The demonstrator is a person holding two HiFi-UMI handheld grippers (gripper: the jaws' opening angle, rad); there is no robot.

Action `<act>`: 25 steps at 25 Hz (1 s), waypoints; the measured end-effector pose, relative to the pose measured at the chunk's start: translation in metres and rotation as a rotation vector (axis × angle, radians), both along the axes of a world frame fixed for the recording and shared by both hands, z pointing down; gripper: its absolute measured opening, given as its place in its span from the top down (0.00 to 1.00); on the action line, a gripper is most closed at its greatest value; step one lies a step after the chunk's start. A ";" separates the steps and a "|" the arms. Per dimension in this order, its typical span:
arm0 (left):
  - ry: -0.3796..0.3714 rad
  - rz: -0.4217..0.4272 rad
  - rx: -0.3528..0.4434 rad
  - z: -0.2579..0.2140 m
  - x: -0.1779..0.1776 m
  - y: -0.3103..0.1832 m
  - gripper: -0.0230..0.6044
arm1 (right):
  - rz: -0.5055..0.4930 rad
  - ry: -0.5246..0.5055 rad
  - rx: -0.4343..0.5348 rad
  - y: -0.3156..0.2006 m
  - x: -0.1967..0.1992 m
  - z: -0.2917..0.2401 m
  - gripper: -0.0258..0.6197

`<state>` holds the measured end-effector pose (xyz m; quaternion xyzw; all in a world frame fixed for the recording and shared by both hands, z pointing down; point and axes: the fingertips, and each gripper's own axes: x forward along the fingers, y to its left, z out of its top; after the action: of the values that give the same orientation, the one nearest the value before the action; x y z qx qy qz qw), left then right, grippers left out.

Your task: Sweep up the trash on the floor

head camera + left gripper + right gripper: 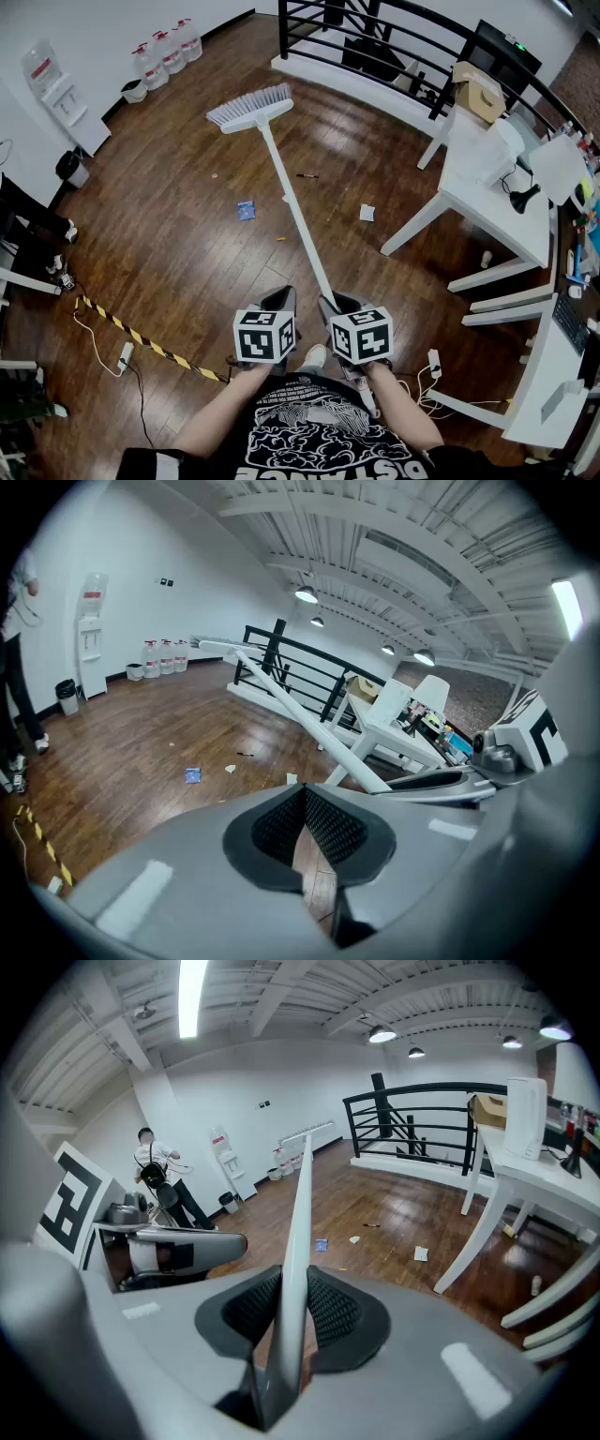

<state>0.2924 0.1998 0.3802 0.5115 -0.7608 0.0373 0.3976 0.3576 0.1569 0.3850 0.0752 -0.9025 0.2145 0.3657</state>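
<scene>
**A:** How do the jaws stand?

**B:** The right gripper is clamped on the handle of the long white broom, with a ribbed pad on each side; the left gripper has its pads met at the tips with nothing between them; the two sit just beside each other.

**A:** And the floor?

**B:** It is a dark wooden plank floor; the broom runs out over its middle, with the grey-bristled head toward the far edge; in both gripper views the handle rises against the wall, so the head seems lifted clear of the boards. The trash lies on either side of the handle: a small blue square packet to its left, and a white paper scrap and a thin dark stick to its right.

**A:** The room?

**B:** It has white walls; a black metal railing stands along the far edge; white tables line the right edge; clear water bottles stand at the far left corner; a yellow-and-black striped strip crosses the near left corner; a person in a white top stands by the wall.

**A:** What is unclear?

**B:** The handle's lower end is hidden behind the right gripper's marker cube; the tables are cut off at the frame; a few specks on the boards are too small to name.
</scene>
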 end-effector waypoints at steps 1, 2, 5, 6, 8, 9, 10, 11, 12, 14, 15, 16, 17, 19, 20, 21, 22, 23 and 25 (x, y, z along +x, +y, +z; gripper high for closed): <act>-0.002 -0.004 0.002 0.000 0.001 -0.003 0.95 | -0.005 0.000 0.000 -0.003 0.001 0.001 0.83; -0.004 -0.007 0.003 0.000 0.003 -0.007 0.95 | -0.010 0.001 0.000 -0.006 0.002 0.002 0.82; -0.010 -0.019 0.006 0.000 0.006 -0.015 0.95 | -0.028 0.004 -0.001 -0.014 0.004 0.005 0.83; -0.011 -0.025 0.007 0.000 0.006 -0.017 0.95 | -0.036 0.004 -0.001 -0.016 0.005 0.006 0.83; -0.014 -0.038 0.006 0.000 0.007 -0.020 0.95 | -0.051 0.006 -0.002 -0.019 0.005 0.009 0.83; -0.016 -0.044 0.006 0.001 0.007 -0.021 0.95 | -0.059 0.007 -0.004 -0.020 0.004 0.011 0.82; -0.017 -0.049 0.005 0.002 0.006 -0.022 0.95 | -0.066 0.009 -0.006 -0.022 0.003 0.013 0.82; -0.017 -0.054 0.005 0.002 0.005 -0.023 0.95 | -0.074 0.011 -0.006 -0.023 0.002 0.014 0.82; -0.016 -0.059 0.004 0.003 0.003 -0.024 0.95 | -0.081 0.014 -0.006 -0.024 -0.001 0.016 0.83; -0.012 -0.072 0.001 0.006 -0.004 -0.024 0.95 | -0.094 0.023 -0.007 -0.027 -0.008 0.021 0.83; -0.009 -0.080 -0.002 0.008 -0.008 -0.024 0.95 | -0.101 0.028 -0.008 -0.027 -0.012 0.024 0.83; -0.006 -0.090 -0.005 0.011 -0.013 -0.024 0.95 | -0.107 0.034 -0.010 -0.028 -0.017 0.028 0.83; 0.000 -0.100 -0.007 0.013 -0.019 -0.023 0.95 | -0.113 0.041 -0.012 -0.029 -0.022 0.031 0.83; 0.017 -0.119 -0.002 0.019 -0.031 -0.025 0.95 | -0.129 0.057 -0.013 -0.032 -0.032 0.038 0.83; 0.026 -0.125 0.005 0.022 -0.038 -0.028 0.95 | -0.138 0.066 -0.011 -0.034 -0.039 0.042 0.83; 0.033 -0.128 0.013 0.024 -0.046 -0.031 0.95 | -0.148 0.075 -0.006 -0.036 -0.047 0.045 0.83; 0.038 -0.128 0.019 0.026 -0.054 -0.034 0.95 | -0.158 0.084 -0.002 -0.038 -0.056 0.049 0.83; 0.041 -0.128 0.022 0.029 -0.064 -0.037 0.95 | -0.167 0.095 0.000 -0.040 -0.065 0.053 0.83; 0.044 -0.126 0.023 0.034 -0.084 -0.043 0.95 | -0.181 0.113 -0.001 -0.043 -0.084 0.061 0.83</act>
<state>0.2089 0.1566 0.4137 0.4677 -0.7831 -0.0076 0.4098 0.2732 0.1143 0.4458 0.0050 -0.8834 0.1765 0.4341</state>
